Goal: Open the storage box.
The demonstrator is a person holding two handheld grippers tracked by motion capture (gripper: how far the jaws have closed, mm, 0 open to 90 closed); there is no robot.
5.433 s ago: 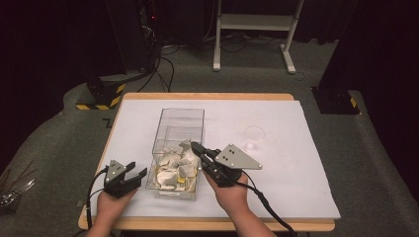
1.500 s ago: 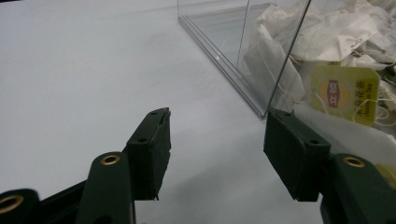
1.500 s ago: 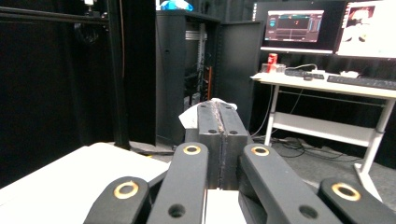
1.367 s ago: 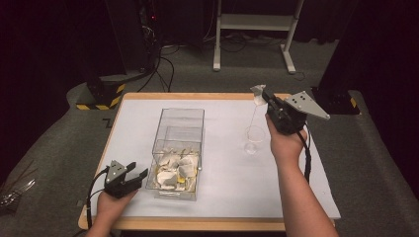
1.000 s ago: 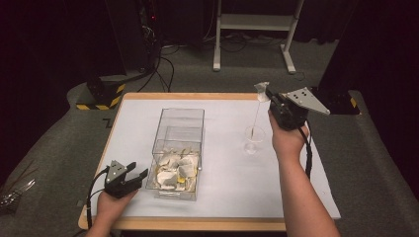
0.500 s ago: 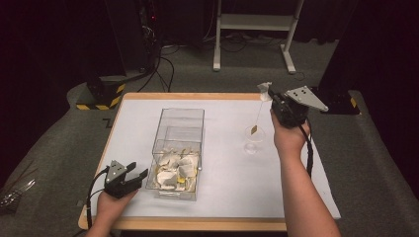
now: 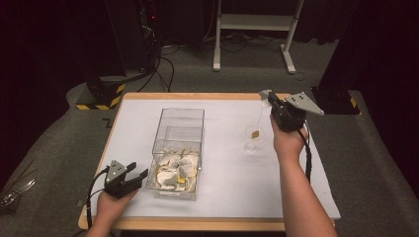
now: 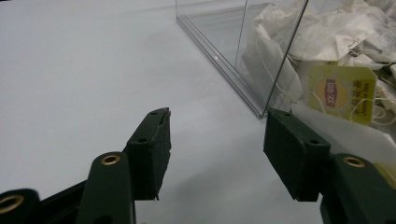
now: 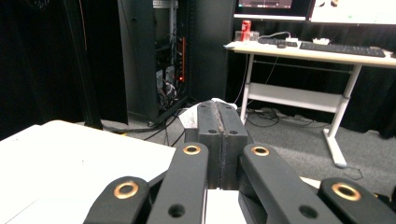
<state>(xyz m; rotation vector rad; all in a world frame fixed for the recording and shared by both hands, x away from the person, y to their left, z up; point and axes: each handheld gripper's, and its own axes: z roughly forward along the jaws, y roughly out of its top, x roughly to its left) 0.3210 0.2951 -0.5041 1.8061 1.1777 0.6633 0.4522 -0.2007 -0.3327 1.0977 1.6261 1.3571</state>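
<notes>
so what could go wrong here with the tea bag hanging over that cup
The right gripper pinches only the white tea bag, so the string and yellow tag dangle freely. The tag could swing and land outside the small clear cup, or catch on its rim. The cup looks light, so a dragging tag or string might tip it. The left gripper rests open beside the clear box and steadies nothing near the cup.

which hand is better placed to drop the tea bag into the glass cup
Right. The right gripper is shut on the tea bag, whose yellow tag dangles over the glass cup. The left gripper rests open by the clear box.
</notes>
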